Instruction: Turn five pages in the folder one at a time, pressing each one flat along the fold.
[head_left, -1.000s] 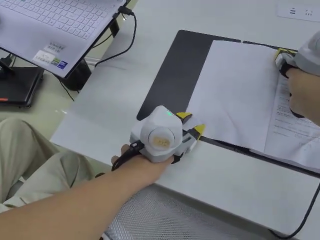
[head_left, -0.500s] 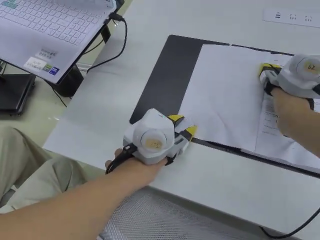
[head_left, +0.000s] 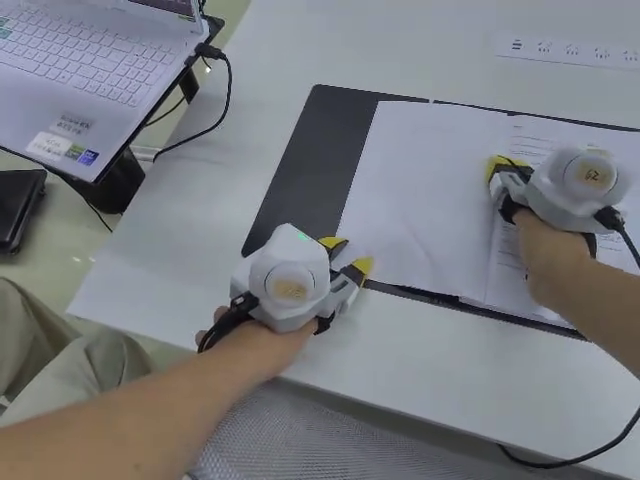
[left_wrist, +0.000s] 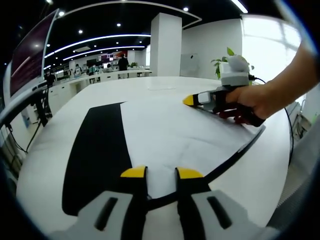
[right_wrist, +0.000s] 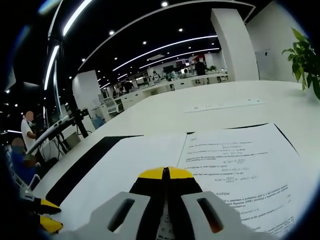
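A black folder (head_left: 300, 170) lies open on the white table. A blank turned page (head_left: 420, 190) lies flat over its left half, and a printed page (head_left: 545, 145) lies on the right. My right gripper (head_left: 497, 172) is shut, and its yellow tips rest on the fold between the two pages (right_wrist: 166, 172). My left gripper (head_left: 346, 255) sits at the blank page's near left corner, jaws a little apart (left_wrist: 161, 173) with nothing gripped. The right gripper (left_wrist: 192, 100) also appears in the left gripper view, on the blank page (left_wrist: 165, 135).
An open laptop (head_left: 90, 60) stands at the far left, and its cable (head_left: 215, 100) runs toward the folder. A power strip (head_left: 580, 50) lies at the back right. The table's near edge (head_left: 400, 390) is close to my arms. People stand far off in the room.
My right gripper has slid toward me along the fold, still shut. The left gripper has stayed at the page's corner. The head camera has shifted.
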